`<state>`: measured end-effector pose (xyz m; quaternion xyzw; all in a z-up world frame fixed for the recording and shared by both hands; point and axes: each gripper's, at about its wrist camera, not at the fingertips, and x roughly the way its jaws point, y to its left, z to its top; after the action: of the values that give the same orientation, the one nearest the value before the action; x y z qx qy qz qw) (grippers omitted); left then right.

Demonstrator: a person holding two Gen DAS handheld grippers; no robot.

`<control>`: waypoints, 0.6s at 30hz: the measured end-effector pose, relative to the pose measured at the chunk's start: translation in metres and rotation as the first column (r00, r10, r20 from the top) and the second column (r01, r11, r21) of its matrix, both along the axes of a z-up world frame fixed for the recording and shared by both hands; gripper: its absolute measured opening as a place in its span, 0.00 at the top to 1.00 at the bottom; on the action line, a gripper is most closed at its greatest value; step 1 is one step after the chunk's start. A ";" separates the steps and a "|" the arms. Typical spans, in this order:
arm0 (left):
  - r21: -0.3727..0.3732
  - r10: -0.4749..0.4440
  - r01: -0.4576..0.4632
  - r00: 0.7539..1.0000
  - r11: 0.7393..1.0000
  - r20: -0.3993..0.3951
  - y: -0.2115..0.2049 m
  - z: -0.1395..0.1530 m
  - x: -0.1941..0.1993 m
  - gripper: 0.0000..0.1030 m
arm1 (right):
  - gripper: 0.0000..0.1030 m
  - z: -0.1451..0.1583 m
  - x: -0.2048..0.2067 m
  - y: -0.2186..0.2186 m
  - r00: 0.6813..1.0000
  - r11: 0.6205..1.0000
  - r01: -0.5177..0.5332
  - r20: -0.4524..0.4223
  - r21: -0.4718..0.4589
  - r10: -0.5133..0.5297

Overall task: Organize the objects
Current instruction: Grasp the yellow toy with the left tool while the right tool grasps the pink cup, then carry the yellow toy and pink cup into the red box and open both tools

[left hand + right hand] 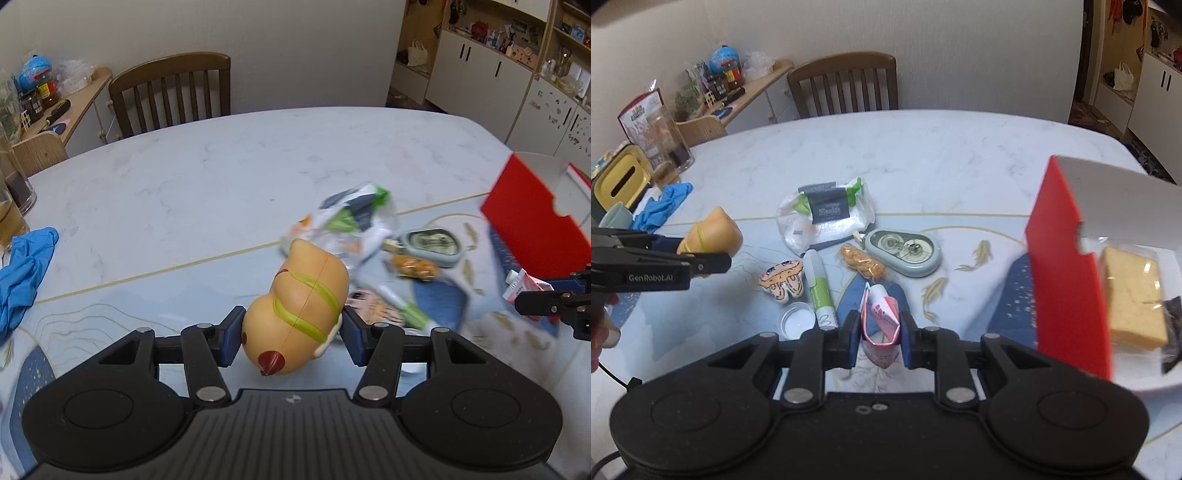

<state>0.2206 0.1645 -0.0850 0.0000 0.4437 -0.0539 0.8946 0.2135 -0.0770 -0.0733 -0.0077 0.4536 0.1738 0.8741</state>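
My left gripper (291, 334) is shut on a tan plastic toy figure (299, 302) with green stripes and holds it above the table; it also shows in the right wrist view (713, 230) at the left. My right gripper (879, 334) is shut on a small pink and white packet (881, 323) and holds it over the mat. In the left wrist view the right gripper (554, 301) and its packet (524, 284) are at the right edge. A red and white box (1067, 266) stands open at the right with a wrapped sponge cake (1134, 295) inside.
On the table (923, 147) lie a plastic bag (827, 214), a grey tape dispenser (905, 251), a snack packet (862, 262), a green-white tube (820, 284), a cartoon sticker (783, 280), a white lid (796, 321) and blue gloves (665, 206). A chair (846, 85) stands behind.
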 end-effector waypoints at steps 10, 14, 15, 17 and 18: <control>-0.057 -0.071 0.072 0.997 0.996 0.013 -0.056 0.034 -0.029 0.47 | 0.80 0.035 -0.026 -0.052 0.998 0.999 0.034 0.054 0.034 -0.036; -0.076 -0.105 0.105 0.994 0.992 0.016 -0.085 0.045 -0.032 0.47 | 0.80 0.045 -0.032 -0.076 0.996 0.998 0.049 0.069 0.041 -0.052; -0.080 -0.115 0.116 0.993 0.990 0.017 -0.093 0.047 -0.033 0.47 | 0.80 0.046 -0.033 -0.083 0.996 0.998 0.053 0.076 0.039 -0.056; -0.088 -0.135 0.136 0.991 0.987 0.020 -0.109 0.051 -0.033 0.47 | 0.80 0.049 -0.034 -0.095 0.994 0.997 0.063 0.082 0.037 -0.066; -0.091 -0.146 0.147 0.989 0.985 0.022 -0.118 0.053 -0.033 0.47 | 0.80 0.049 -0.035 -0.102 0.994 0.997 0.067 0.083 0.038 -0.070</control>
<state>0.1877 0.0467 -0.0317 -0.0083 0.4327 -0.1401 0.8905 0.1789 -0.1794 -0.0243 0.0162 0.4129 0.1511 0.8980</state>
